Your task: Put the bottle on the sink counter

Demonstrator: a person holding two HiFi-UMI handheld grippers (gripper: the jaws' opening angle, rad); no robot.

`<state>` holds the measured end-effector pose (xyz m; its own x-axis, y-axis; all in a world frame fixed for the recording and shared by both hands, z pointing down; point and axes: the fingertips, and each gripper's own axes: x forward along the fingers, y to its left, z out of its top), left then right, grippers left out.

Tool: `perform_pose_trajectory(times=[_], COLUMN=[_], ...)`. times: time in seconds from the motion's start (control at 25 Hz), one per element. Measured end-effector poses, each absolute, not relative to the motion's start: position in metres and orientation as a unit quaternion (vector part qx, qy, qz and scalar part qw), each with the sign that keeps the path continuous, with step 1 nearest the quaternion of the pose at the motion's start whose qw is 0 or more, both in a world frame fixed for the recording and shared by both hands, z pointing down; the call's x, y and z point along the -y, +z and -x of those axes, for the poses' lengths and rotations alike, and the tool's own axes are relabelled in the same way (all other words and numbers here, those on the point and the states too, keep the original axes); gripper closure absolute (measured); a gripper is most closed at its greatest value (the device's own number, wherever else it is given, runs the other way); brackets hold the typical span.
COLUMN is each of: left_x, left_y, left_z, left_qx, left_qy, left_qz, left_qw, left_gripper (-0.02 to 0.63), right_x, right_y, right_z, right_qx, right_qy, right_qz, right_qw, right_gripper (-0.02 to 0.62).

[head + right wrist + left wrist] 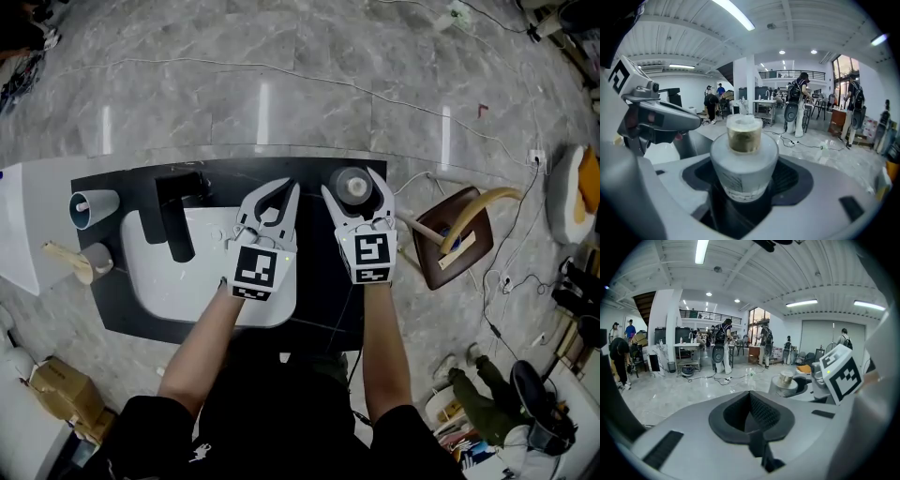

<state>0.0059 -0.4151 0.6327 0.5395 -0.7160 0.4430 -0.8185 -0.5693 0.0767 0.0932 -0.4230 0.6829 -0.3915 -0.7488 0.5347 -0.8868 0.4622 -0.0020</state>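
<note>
The right gripper [354, 191] has its two white jaws closed round a frosted grey-white glass bottle [744, 159], gripping the squat round body just under the shoulder. The bottle stands upright, its dull gold neck and pale cap rising clear of the jaws. From the head view it sits over the matt black sink counter [323, 300], near the counter's 12 o'clock edge. Whether its base touches the top cannot be told.

The left gripper [277, 191], at the bottle's 9 o'clock, has its jaws drawn together on nothing, leaving only the ribbed dark hollow between the pads. Two bare forearms reach in from 6 o'clock, side by side and nearly parallel, both grippers pointing to 12 o'clock.

At the left gripper's 9 o'clock, one glossy white rounded basin [141, 281] is set into the counter, with one black block-shaped tap [178, 214] at its 12 o'clock rim. Further towards 9 o'clock one pale blue cup [94, 208] lies on its side. At the bottle's 3 o'clock, one brown wooden stool [448, 251] stands on the polished grey marble floor [281, 75].
</note>
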Motion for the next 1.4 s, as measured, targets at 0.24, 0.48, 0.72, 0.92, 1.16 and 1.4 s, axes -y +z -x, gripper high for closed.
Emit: perform_pose_trajectory(times=[0.24, 0.48, 0.72, 0.92, 1.16, 1.4], left_x=[0.415, 0.413, 0.410, 0.405, 0.396, 0.382], left_y=[0.637, 0.639, 0.636, 0.627, 0.610, 0.585], left_z=[-0.006, -0.004, -0.004, -0.003, -0.006, -0.009], left_qx=[0.443, 0.444, 0.445, 0.451, 0.453, 0.463], left_qy=[0.187, 0.192, 0.193, 0.183, 0.179, 0.166], left_qz=[-0.865, -0.863, -0.863, -0.863, -0.863, -0.862], left_qw=[0.142, 0.142, 0.139, 0.139, 0.133, 0.123], left_gripper=[0.604, 0.604, 0.604, 0.603, 0.604, 0.604], right_x=[0.424, 0.427, 0.426, 0.420, 0.409, 0.394], right_y=[0.685, 0.685, 0.685, 0.678, 0.661, 0.633], right_z=[-0.093, -0.093, -0.090, -0.090, -0.098, -0.108], right_qx=[0.822, 0.821, 0.828, 0.832, 0.831, 0.836], right_qy=[0.143, 0.141, 0.144, 0.148, 0.150, 0.147], right_qz=[-0.496, -0.496, -0.482, -0.478, -0.484, -0.486], right_qw=[0.241, 0.246, 0.246, 0.240, 0.228, 0.207], right_gripper=[0.264, 0.262, 0.239, 0.227, 0.227, 0.227])
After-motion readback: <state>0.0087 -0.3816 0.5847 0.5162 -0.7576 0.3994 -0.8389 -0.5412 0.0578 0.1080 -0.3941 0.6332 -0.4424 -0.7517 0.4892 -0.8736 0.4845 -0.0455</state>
